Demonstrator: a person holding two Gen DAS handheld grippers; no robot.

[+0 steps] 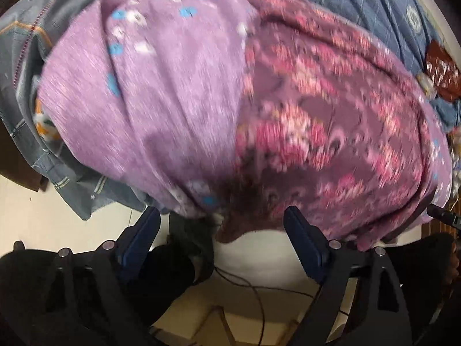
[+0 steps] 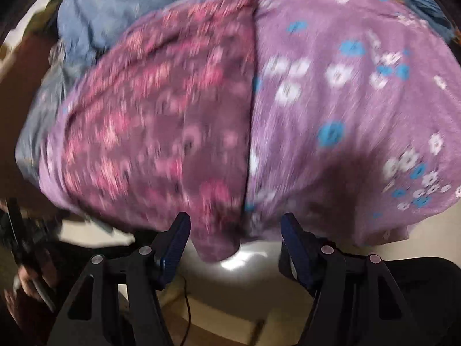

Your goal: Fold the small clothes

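Purple fabric fills both views, smeared by motion blur so that seams and prints are hard to make out.

Left wrist view: the left claw [image 1: 222, 225] stands wide, gripping nothing; the purple garment [image 1: 178, 95] lies just ahead of its fingers, a plain panel with blue and white flowers ahead-left, a red floral panel [image 1: 325, 121] ahead-right. Grey checked cloth [image 1: 26, 57] shows far left, a blue quilt [image 1: 345, 3] beyond. Pale floor [image 1: 57, 225] and a thin cable [image 1: 259, 297] lie below.

Right wrist view: the right claw [image 2: 234, 230] also gapes, empty; the garment's hem hangs between its fingers, apparently untouched. Blue quilt is cut off ahead-left.
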